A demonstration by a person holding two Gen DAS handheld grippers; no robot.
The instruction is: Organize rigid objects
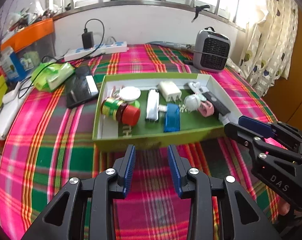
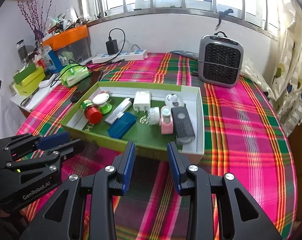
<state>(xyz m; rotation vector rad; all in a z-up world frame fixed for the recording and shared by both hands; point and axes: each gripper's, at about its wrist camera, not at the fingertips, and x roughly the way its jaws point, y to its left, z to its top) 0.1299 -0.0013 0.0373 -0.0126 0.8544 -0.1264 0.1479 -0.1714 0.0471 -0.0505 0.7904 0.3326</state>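
Two grippers hover over the plaid cloth (image 2: 241,140), both with jaws parted and nothing between them. From the left wrist view, the left gripper (image 1: 152,168) sits at 6 o'clock, and the green box (image 1: 151,140) lies just beyond its fingertips at 12 o'clock, its near wall facing the gap between the jaws.

Inside the box, going left to right: a red-capped jar (image 1: 120,111) lying on its side at 11 o'clock, a white round lid (image 1: 129,94) behind it, a silver lighter (image 1: 152,108), a blue case (image 1: 172,119), a white charger (image 1: 170,91), a white ball-shaped piece (image 1: 192,102), a pink punch (image 1: 206,109) and a black remote (image 1: 216,103) along the right wall.

At 3 o'clock the right gripper (image 1: 229,127) reaches the box's near right corner. In its own view the right gripper (image 2: 151,166) has the box's near wall just ahead at 12 o'clock, the blue case at 11 o'clock and the remote at 1 o'clock.
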